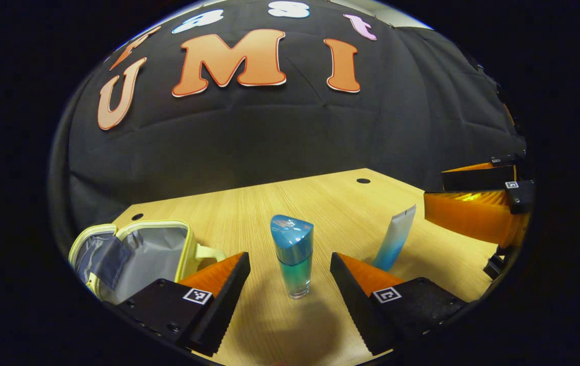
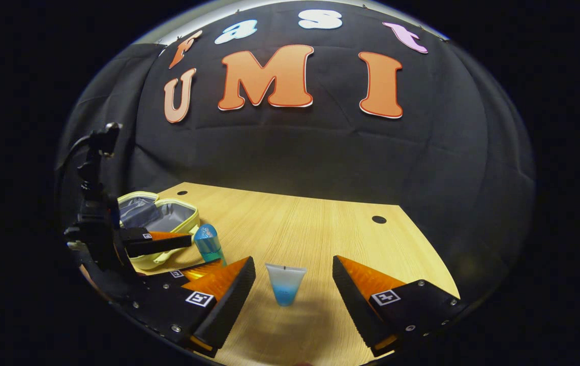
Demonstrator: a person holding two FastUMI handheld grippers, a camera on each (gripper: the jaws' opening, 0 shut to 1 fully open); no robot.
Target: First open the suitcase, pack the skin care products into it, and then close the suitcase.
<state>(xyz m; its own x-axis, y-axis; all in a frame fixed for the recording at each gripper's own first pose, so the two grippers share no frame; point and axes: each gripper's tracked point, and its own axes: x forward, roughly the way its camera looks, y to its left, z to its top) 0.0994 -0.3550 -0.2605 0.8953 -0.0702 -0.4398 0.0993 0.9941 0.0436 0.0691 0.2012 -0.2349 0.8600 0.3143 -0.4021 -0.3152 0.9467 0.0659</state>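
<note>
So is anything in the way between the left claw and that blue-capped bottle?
Nothing visible. The bottle stands upright on the table, just ahead of the open left claw, with bare wood between. The open suitcase lies off to the side.

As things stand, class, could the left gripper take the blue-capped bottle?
Probably yes: the left gripper is open, the bottle stands upright between its fingers, and nothing blocks the way.

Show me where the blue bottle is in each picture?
Left gripper view: the bottle stands at the bottom middle, between the left gripper fingers.
Right gripper view: it stands at the lower left, beside the bag.
Shared landmark: the open yellow bag, left of the bottle in both views.
</note>
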